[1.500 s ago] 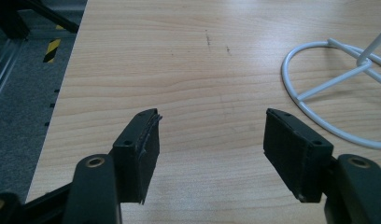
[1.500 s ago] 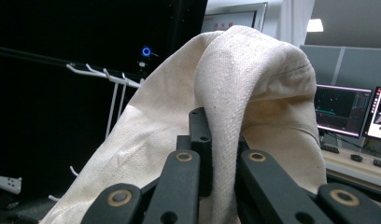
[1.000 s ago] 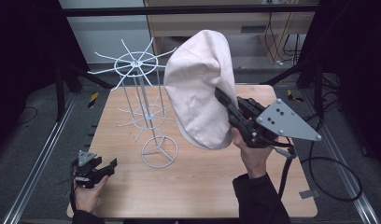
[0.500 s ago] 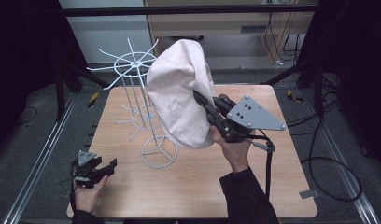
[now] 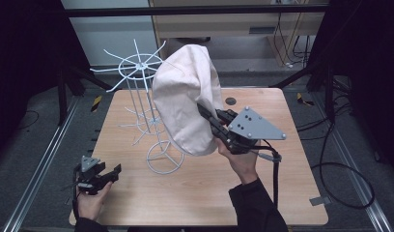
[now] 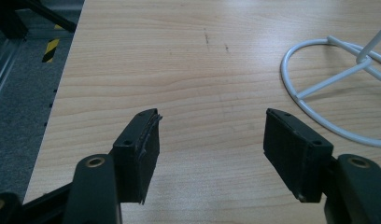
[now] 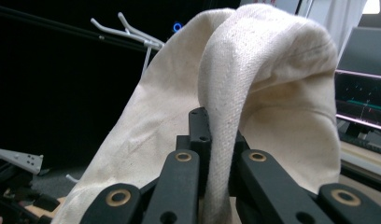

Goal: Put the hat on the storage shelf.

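The right gripper (image 5: 208, 117) has its jaws closed tight on a fold of the cream-coloured cotton hat (image 5: 188, 99) — in the right gripper view the thick fabric (image 7: 254, 93) is pinched between the two black jaws and drapes over them like a hood. The hat hangs in the air above the wooden desk (image 5: 262, 193), just beside the white wire rack with spoke arms on a ring base (image 5: 142, 65), and it covers part of the rack's right side.

To do this step well, I think the hat's opening should be turned toward one free spoke, so that the tip goes inside the crown and not only under the brim. The approach should be slow and from above, because the rack looks light and a push on the side could tip it. The grip should be released only when the cloth rests on the spoke.

The left gripper (image 5: 108, 175) holds nothing — its jaws stand wide apart, low over the desk near the rack's ring base (image 6: 319, 93).
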`<state>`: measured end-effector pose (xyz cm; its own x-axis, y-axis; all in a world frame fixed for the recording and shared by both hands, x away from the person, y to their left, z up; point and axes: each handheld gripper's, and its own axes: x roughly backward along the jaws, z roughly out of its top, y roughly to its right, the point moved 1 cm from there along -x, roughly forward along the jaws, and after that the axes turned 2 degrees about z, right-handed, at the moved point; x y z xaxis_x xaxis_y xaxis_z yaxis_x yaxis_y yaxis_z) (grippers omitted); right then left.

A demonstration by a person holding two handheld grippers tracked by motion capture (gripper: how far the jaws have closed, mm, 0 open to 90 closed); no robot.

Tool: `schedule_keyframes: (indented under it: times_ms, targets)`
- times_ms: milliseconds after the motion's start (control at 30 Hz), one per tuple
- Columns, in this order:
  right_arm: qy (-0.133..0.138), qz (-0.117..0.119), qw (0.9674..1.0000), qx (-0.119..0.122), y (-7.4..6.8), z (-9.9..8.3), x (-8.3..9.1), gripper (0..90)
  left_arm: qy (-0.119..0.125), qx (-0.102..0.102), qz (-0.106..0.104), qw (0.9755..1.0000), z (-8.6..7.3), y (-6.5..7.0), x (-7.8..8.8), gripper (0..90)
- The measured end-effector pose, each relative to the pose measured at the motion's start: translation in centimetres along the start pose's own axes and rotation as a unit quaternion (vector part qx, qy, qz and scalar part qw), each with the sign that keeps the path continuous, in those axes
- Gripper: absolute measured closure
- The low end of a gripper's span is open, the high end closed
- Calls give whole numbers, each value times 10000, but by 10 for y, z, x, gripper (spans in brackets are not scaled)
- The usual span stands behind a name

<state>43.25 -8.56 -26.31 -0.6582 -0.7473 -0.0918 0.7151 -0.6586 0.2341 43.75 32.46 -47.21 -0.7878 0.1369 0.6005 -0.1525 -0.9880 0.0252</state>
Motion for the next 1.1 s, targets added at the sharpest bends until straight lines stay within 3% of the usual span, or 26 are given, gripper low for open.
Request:
schedule_keyframes:
  times_ms: [367, 500, 867, 1100]
  targets:
    - [-275, 203, 9992, -207, -3, -14, -5, 866, 10, 16, 8, 10000, 0, 0, 0, 361]
    - [-507, 263, 9981, -225, -6, -19, -12, 850, 7, -3, 11, 10000, 0, 0, 0, 361]
    - [-907, 266, 9947, -411, -9, -29, -24, 802, -4, 1, 6, 10000, 0, 0, 0, 361]
    - [-1054, 119, 9931, -497, -9, -31, -29, 741, -6, -14, 5, 10000, 0, 1, 0, 360]
